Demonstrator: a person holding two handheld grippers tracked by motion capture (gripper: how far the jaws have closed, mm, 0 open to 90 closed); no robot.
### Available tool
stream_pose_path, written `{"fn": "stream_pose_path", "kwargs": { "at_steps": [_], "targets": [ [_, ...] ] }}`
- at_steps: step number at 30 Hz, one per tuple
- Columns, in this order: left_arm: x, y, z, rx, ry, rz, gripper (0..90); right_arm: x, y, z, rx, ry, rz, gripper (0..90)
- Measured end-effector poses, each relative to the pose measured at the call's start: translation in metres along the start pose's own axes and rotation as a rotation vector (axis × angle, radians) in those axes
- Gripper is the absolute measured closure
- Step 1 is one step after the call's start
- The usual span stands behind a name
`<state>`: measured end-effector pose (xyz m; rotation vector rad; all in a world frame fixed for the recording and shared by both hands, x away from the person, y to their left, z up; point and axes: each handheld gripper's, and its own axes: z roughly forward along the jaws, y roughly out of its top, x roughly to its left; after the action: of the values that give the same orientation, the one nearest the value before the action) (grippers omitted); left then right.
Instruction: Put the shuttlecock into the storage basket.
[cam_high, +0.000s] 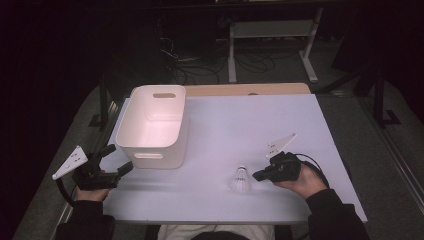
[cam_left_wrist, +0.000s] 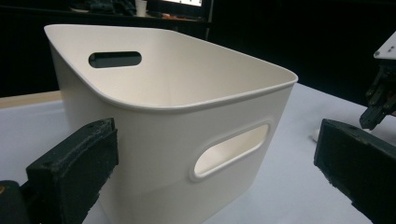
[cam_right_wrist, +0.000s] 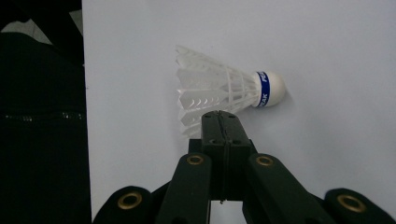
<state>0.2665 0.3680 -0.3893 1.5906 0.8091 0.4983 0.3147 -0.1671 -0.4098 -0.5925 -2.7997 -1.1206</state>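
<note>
**On the near right of the bench, closed jaws meet a shuttlecock's feathers**

On the near edge of the white bench (cam_high: 240, 120), the right hand-held gripper (cam_high: 258, 175) points left at a white shuttlecock (cam_high: 241, 180), and there is nothing in its grip: in the right gripper view the two black jaws are pressed flat together, their joined tip (cam_right_wrist: 219, 122) sitting right at the lower edge of the feather skirt. Whether that tip actually touches the feathers, I cannot tell. The shuttlecock (cam_right_wrist: 224, 91) lies there with its blue-banded cork nose pointing away from the spread feathers, resting on the bench surface, free of the jaws.

Over on the near left, the left hand-held gripper (cam_high: 119, 160) sits at the bench edge, its jaws standing wide apart and holding nothing. In the left gripper view the two black pads frame a white plastic bin (cam_left_wrist: 177, 121) just in front of them, with the bin's oval handle slot facing the camera. From above, that bin (cam_high: 155, 150) stands upright on the far left part of the bench, open side up, its inside bare.

The shuttlecock lies well to the right of the bin, between the bin and the right hand (cam_high: 300, 182). The left hand (cam_high: 92, 192) holds its tool low beside the bin's near left corner.
</note>
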Motion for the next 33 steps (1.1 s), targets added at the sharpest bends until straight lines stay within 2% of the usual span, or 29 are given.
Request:
{"fn": "stream_pose_path", "kwargs": {
  "at_steps": [15, 33],
  "targets": [
    [0.000, 0.000, -0.001, -0.011, 0.005, -0.006, 0.0, -0.002, -0.002, 0.016, 0.099, 0.032, -0.006, 89.5],
    [0.000, 0.000, -0.001, -0.012, 0.005, -0.005, 0.0, -0.003, 0.002, 0.027, 0.124, 0.063, -0.015, 89.4]
  ]
}}
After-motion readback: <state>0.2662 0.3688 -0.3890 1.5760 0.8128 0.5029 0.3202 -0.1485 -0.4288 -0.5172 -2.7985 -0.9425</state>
